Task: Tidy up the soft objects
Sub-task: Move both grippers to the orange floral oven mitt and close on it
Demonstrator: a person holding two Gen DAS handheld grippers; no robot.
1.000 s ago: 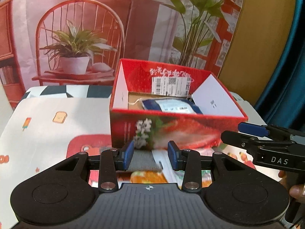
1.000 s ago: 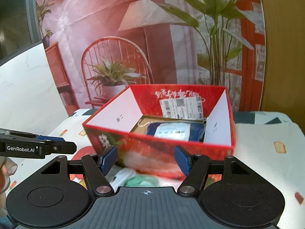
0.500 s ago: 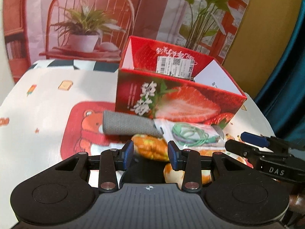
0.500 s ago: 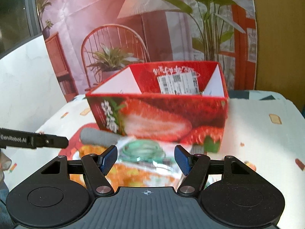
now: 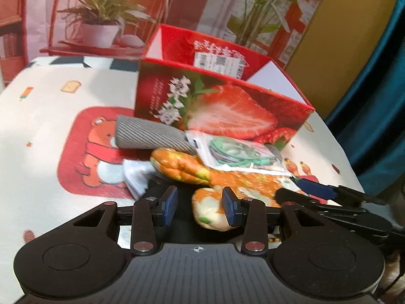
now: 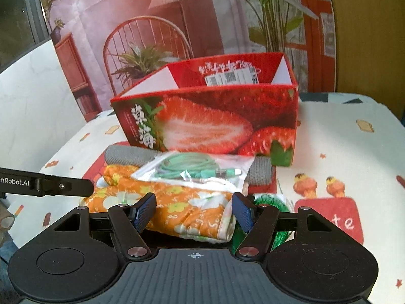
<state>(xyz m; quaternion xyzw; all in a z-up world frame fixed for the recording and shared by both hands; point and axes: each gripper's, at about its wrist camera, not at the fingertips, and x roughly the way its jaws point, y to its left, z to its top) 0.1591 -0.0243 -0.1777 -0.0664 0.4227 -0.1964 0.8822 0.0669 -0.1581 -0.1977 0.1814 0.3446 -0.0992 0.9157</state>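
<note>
Behind the cartoon-print tabletop point(image 6: 341, 136) stands the strawberry box point(image 6: 215, 124), and both my left tongs point(image 5: 199, 205) and right tongs point(image 6: 193, 210) hover part-open, gripping nothing, straddling the orange floral cloth point(image 6: 177, 202) to lift it evenly.

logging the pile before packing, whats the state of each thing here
strawberry box: open-topped, upright
orange floral mitt: lying flat, between the open right tongs
cable bag: sealed, resting on the mitt
grey cloth: rolled, against the box
left tongs: open, mitt tip between them
</note>
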